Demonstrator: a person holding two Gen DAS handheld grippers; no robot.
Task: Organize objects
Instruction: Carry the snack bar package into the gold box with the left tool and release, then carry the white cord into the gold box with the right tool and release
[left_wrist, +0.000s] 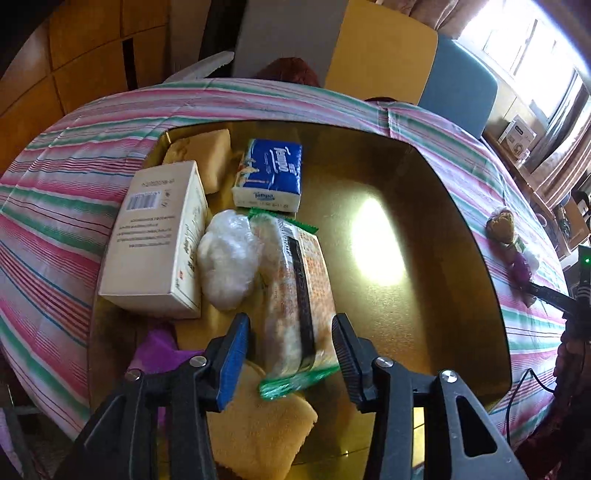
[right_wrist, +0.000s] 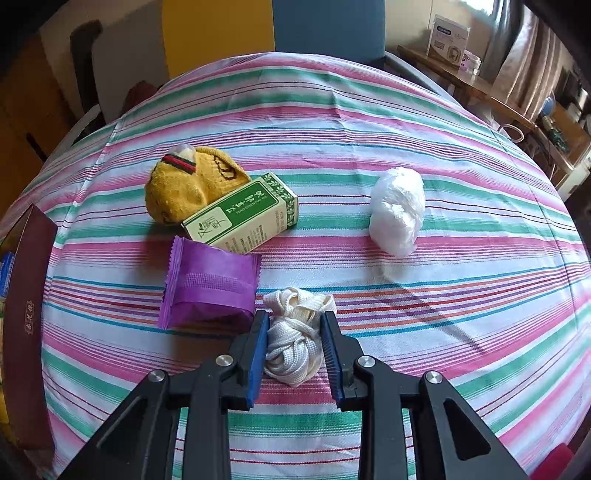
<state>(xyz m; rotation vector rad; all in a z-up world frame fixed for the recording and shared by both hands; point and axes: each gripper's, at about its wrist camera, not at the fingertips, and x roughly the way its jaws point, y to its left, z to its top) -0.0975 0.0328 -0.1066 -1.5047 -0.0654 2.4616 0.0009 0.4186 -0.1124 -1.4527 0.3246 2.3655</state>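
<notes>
In the left wrist view a gold-lined tray (left_wrist: 406, 192) holds a cream box (left_wrist: 155, 236), a blue tissue pack (left_wrist: 271, 173), a white plastic wad (left_wrist: 229, 258) and a long cracker packet (left_wrist: 295, 295). My left gripper (left_wrist: 290, 339) straddles the near end of the cracker packet, with a small gap at each pad, so it is open. In the right wrist view my right gripper (right_wrist: 293, 325) is shut on a bundle of white cord (right_wrist: 295, 332) that lies on the striped cloth.
On the cloth lie a yellow sock (right_wrist: 181, 188), a green box (right_wrist: 243, 214), a purple packet (right_wrist: 210, 288) and a white plastic wad (right_wrist: 399, 210). The tray's maroon wall (right_wrist: 29, 314) stands at the left. Yellow sponges (left_wrist: 258, 424) and a purple packet (left_wrist: 159, 347) lie in the tray.
</notes>
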